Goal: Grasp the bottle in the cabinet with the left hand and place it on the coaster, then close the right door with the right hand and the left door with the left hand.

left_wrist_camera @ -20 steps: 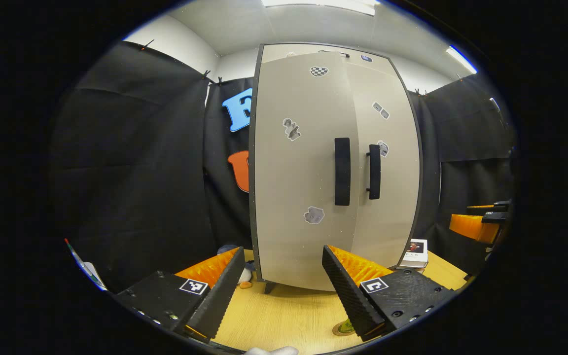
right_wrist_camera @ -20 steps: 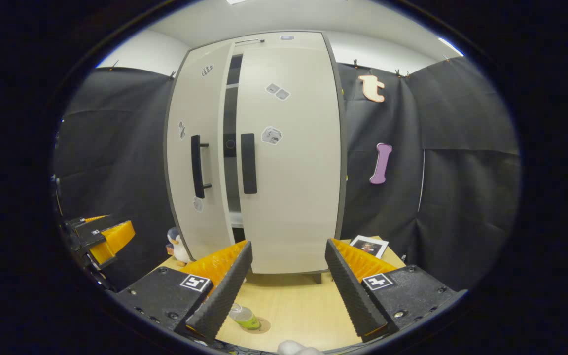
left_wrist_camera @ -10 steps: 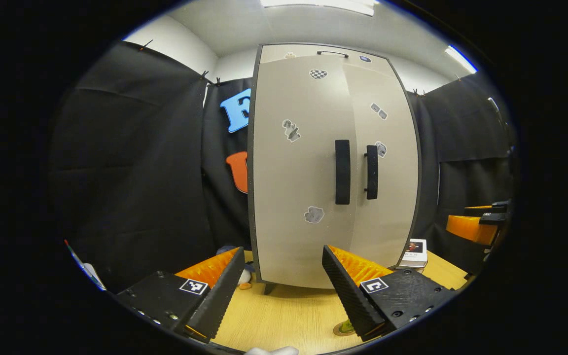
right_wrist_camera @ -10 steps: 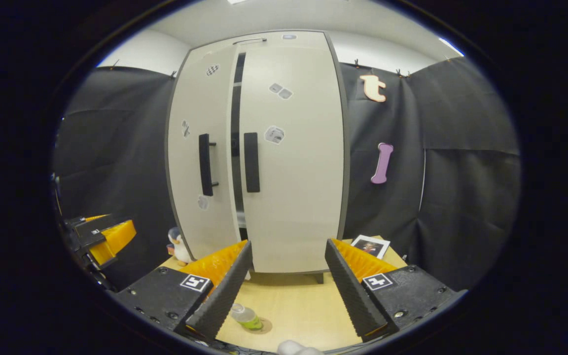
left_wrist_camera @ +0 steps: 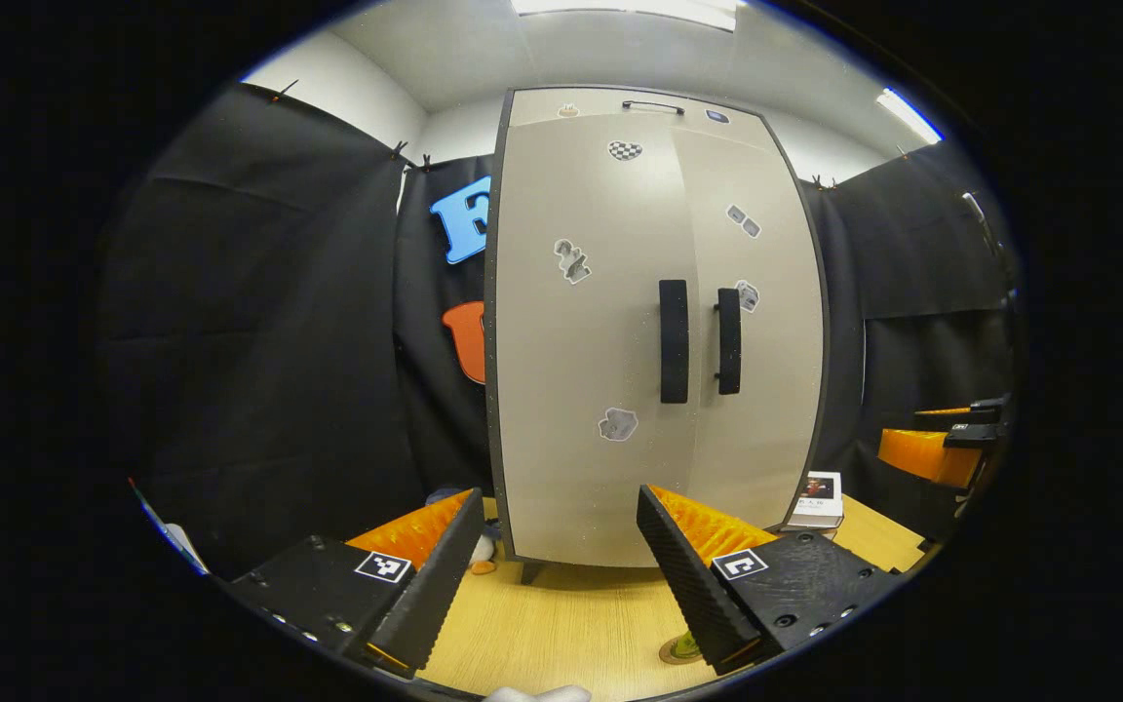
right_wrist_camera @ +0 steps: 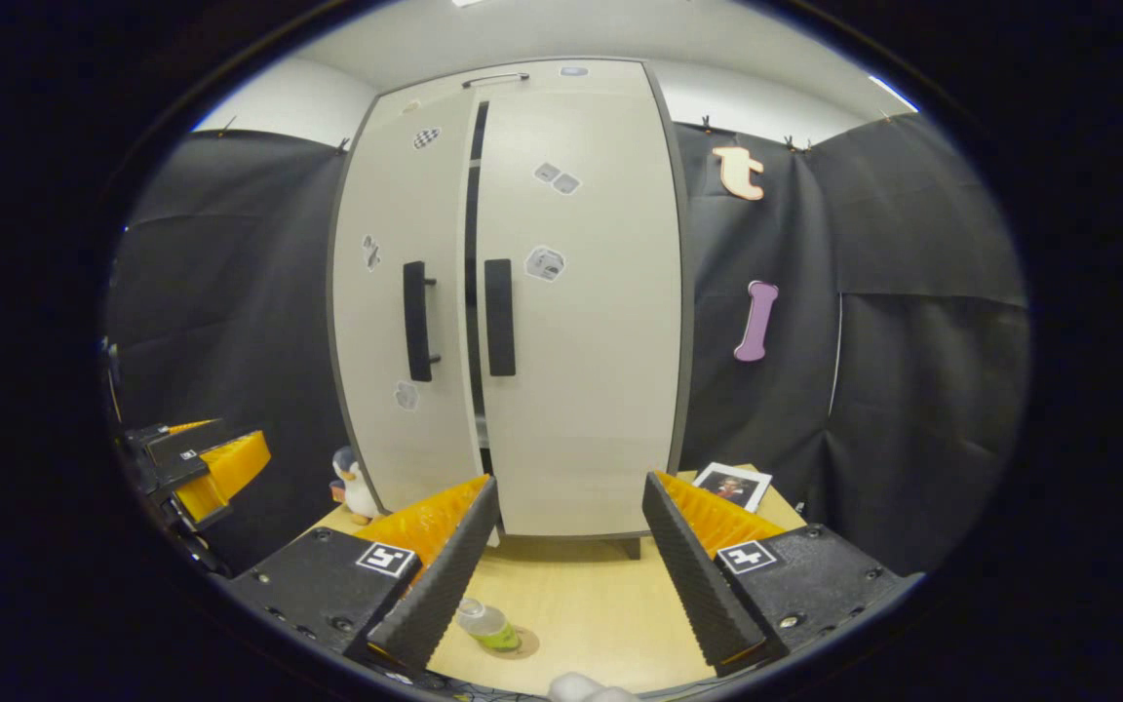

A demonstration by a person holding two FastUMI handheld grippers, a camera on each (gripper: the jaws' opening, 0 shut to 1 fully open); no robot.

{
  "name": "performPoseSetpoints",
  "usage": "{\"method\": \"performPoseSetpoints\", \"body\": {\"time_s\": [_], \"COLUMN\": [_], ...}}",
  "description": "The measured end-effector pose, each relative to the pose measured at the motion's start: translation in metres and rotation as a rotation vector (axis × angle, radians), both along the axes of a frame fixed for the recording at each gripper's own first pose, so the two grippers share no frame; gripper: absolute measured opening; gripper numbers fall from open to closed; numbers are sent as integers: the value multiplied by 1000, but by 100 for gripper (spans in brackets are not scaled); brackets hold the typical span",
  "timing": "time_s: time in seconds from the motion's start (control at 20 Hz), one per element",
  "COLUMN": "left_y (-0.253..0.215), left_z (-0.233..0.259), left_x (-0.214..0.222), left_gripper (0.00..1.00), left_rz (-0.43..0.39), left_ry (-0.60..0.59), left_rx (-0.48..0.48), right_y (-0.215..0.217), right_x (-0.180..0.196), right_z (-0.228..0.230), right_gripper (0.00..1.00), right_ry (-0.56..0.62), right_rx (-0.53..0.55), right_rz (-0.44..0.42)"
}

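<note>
The grey cabinet (left_wrist_camera: 620, 487) stands at the back of the wooden table. In the right gripper view its right door (right_wrist_camera: 591, 409) is closed and its left door (right_wrist_camera: 396, 439) leaves a thin dark gap (right_wrist_camera: 472, 244) beside it. The small bottle (right_wrist_camera: 485, 626) with a green label stands on the round coaster (right_wrist_camera: 521, 643) near the table's front. The bottle's (left_wrist_camera: 684, 645) base peeks out by a finger in the left gripper view. My left gripper (left_wrist_camera: 561, 575) is open and empty, some way in front of the left door (left_wrist_camera: 571, 351). My right gripper (right_wrist_camera: 566, 575) is open and empty before the right door.
A toy penguin (right_wrist_camera: 352, 483) stands at the cabinet's left foot. A small book (left_wrist_camera: 818, 489) lies to the cabinet's right. Black cloth walls close in both sides. The left gripper (right_wrist_camera: 201, 463) shows at the left edge of the right gripper view, the right gripper (left_wrist_camera: 932, 453) at the right edge of the left one.
The left door has swung further toward the cabinet, and the dark gap between the doors has narrowed to a slit. Both grippers have hardly moved.
</note>
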State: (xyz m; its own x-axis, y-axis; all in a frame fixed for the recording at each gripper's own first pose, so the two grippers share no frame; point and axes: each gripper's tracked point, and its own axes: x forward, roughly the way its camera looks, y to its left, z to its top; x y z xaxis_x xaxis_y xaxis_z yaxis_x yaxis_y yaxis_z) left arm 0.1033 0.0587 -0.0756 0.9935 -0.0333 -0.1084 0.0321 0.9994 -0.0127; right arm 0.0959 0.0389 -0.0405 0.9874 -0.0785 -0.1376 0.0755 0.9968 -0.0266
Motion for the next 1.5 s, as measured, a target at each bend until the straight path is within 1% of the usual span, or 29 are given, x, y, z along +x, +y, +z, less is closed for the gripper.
{"method": "performPoseSetpoints", "body": {"time_s": [0.05,0.3,1.5], "left_y": [0,-1,0], "left_z": [0,0,-1], "left_x": [0,2,4], "left_gripper": [97,96,96], "left_rz": [-1,-7,2], "left_ry": [2,4,3], "left_rx": [1,9,8], "right_y": [1,2,6], "right_x": [0,1,4], "right_z": [0,-1,2], "right_gripper": [98,98,98], "right_ry": [2,6,4], "right_rx": [1,-6,-12], "right_rz": [1,5,16]}}
